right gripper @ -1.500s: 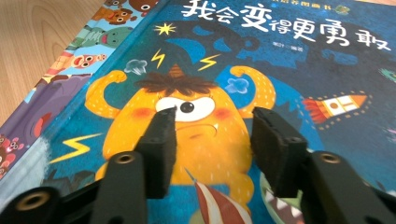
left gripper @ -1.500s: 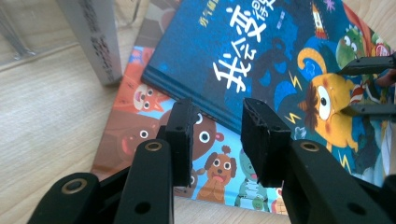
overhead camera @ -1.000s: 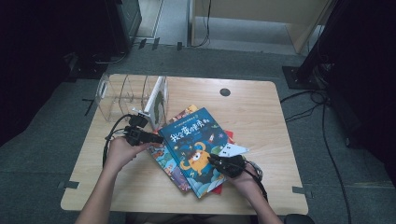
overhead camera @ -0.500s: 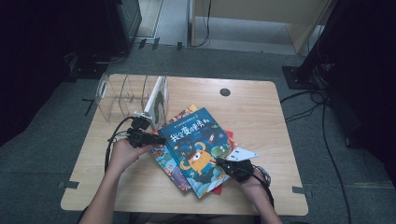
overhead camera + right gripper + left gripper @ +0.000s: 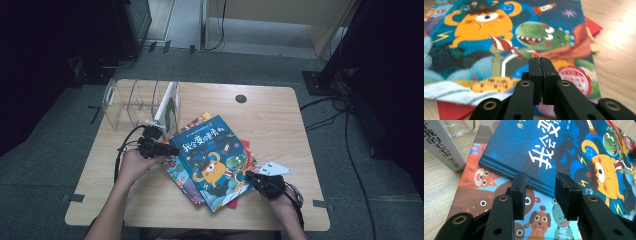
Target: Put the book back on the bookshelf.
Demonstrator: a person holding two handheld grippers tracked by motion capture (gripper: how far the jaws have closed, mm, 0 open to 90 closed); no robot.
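A blue picture book (image 5: 215, 155) with an orange monster on its cover tops a slanted stack of books at the table's middle. My left gripper (image 5: 170, 149) is at the stack's left side. In the left gripper view its jaws (image 5: 541, 182) stand open over an animal-cover book (image 5: 481, 195), just short of the blue book's (image 5: 564, 150) spine edge, with nothing between them. My right gripper (image 5: 250, 176) is at the blue book's near right corner. In the right gripper view it (image 5: 539, 60) is shut, pads together, low over the blue cover (image 5: 486, 37).
A clear acrylic book stand (image 5: 127, 102) stands at the table's far left, with a white book (image 5: 166, 102) upright at its right end. A red book (image 5: 449, 110) pokes out under the stack. Bare wood (image 5: 280, 115) lies to the right and at the back.
My right hand has slid a little to the right along the blue book's near corner, and its jaws have come fully together. The left hand and the books have stayed where they were.
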